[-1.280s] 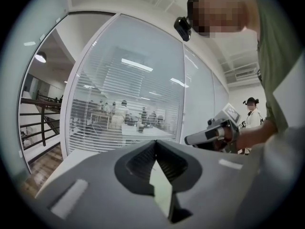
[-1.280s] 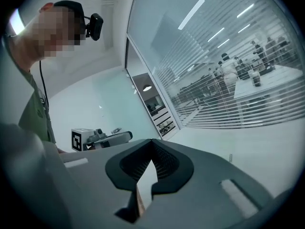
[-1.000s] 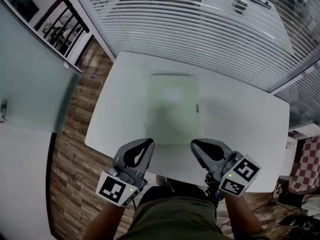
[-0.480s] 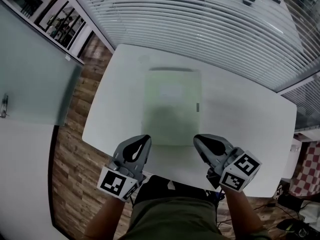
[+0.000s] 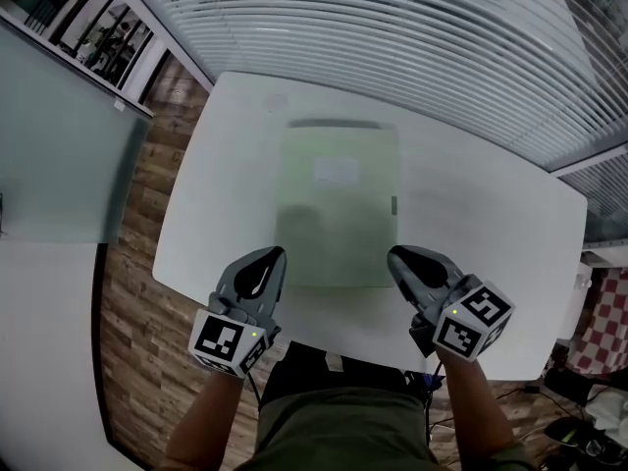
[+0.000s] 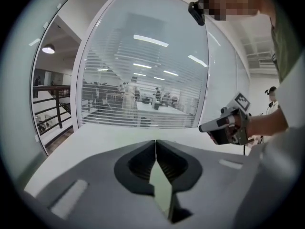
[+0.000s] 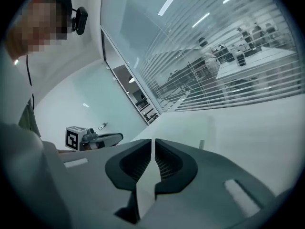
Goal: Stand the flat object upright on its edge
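A pale green flat rectangular board [image 5: 339,204] lies flat in the middle of the white table [image 5: 491,224], with a small grey tab on its right edge. My left gripper [image 5: 274,255] hovers just off the board's near left corner, jaws shut and holding nothing. My right gripper [image 5: 396,256] is off the near right corner, also shut and holding nothing. In the left gripper view the jaws [image 6: 156,142] meet in a closed line, and the right gripper [image 6: 224,125] shows across from them. In the right gripper view the jaws [image 7: 153,141] are closed too, with the left gripper [image 7: 95,138] beyond.
A glass wall with white blinds [image 5: 392,37] runs behind the table's far edge. Wooden floor [image 5: 132,292] lies to the left of the table. A frosted glass partition [image 5: 59,155] stands at the far left. The person's torso is at the table's near edge.
The two grippers have drifted slightly apart along the near edge of the board. Both stay shut, and the board has not moved.
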`<act>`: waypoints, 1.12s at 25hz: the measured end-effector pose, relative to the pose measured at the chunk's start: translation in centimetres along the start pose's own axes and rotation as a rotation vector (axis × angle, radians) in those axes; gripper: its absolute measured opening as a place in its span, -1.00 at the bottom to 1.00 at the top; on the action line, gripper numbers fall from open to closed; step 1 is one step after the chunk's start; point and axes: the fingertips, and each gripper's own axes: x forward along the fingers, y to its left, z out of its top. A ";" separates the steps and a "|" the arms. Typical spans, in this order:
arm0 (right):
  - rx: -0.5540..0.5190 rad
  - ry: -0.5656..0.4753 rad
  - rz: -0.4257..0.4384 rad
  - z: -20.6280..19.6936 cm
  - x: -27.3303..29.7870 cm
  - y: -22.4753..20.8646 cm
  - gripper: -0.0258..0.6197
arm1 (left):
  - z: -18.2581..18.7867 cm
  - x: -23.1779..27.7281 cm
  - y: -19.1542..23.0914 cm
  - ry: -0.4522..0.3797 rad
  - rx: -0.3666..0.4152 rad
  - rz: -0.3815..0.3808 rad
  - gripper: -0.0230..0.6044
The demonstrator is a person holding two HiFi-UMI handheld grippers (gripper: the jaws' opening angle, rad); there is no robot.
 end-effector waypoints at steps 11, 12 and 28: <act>0.040 0.041 -0.132 -1.6 3.9 -4.4 -0.71 | -3.1 3.9 4.3 0.076 -0.048 -0.072 -0.81; 0.043 0.039 -0.144 -1.5 4.1 -4.8 -0.68 | -3.4 4.2 4.5 0.087 -0.052 -0.078 -0.78; 0.072 0.075 -0.267 -1.9 6.0 -10.0 -0.23 | -6.1 7.8 6.9 0.195 -0.131 -0.121 -0.28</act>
